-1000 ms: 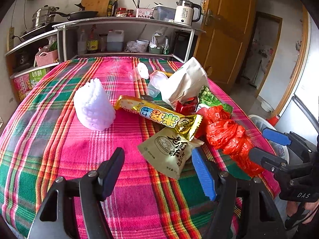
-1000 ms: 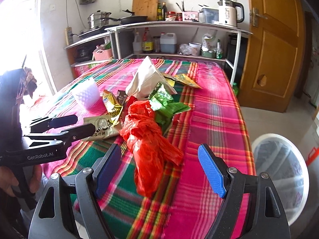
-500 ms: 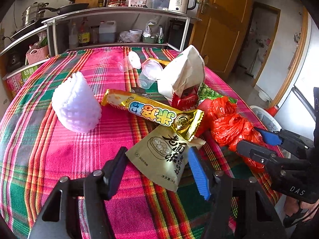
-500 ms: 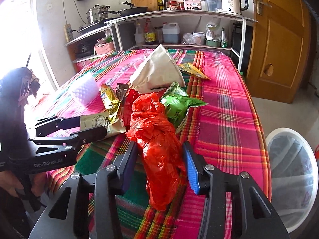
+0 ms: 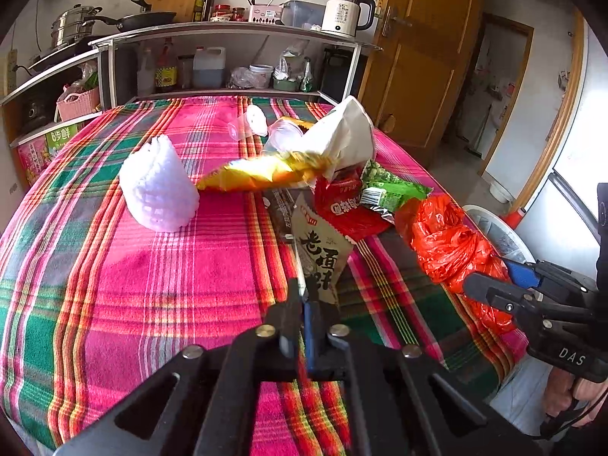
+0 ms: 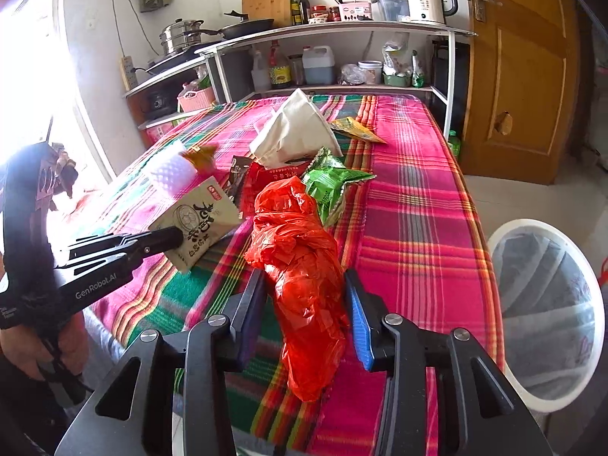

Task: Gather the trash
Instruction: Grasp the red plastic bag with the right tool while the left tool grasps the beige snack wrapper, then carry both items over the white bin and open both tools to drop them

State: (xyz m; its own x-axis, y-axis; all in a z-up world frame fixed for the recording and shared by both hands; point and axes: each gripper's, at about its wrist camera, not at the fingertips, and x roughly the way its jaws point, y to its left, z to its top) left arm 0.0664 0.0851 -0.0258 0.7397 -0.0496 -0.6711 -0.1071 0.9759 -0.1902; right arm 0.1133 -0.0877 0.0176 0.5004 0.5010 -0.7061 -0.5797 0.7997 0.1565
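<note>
My left gripper is shut on the near end of a beige snack packet, which stands tilted up off the plaid tablecloth. The right wrist view shows the same packet held in the left gripper. A crumpled red plastic bag fills the gap of my right gripper, whose jaws are closing with both pads touching it. The bag and right gripper sit at the table's right edge.
More litter lies mid-table: a white foam sleeve, a blurred yellow wrapper, a white paper bag, red and green packets, clear cups. A white lined bin stands on the floor to the right.
The left jaws went from wide open to shut on the beige packet, tipping it upright; the yellow wrapper shifted back. The right jaws narrowed onto the red bag.
</note>
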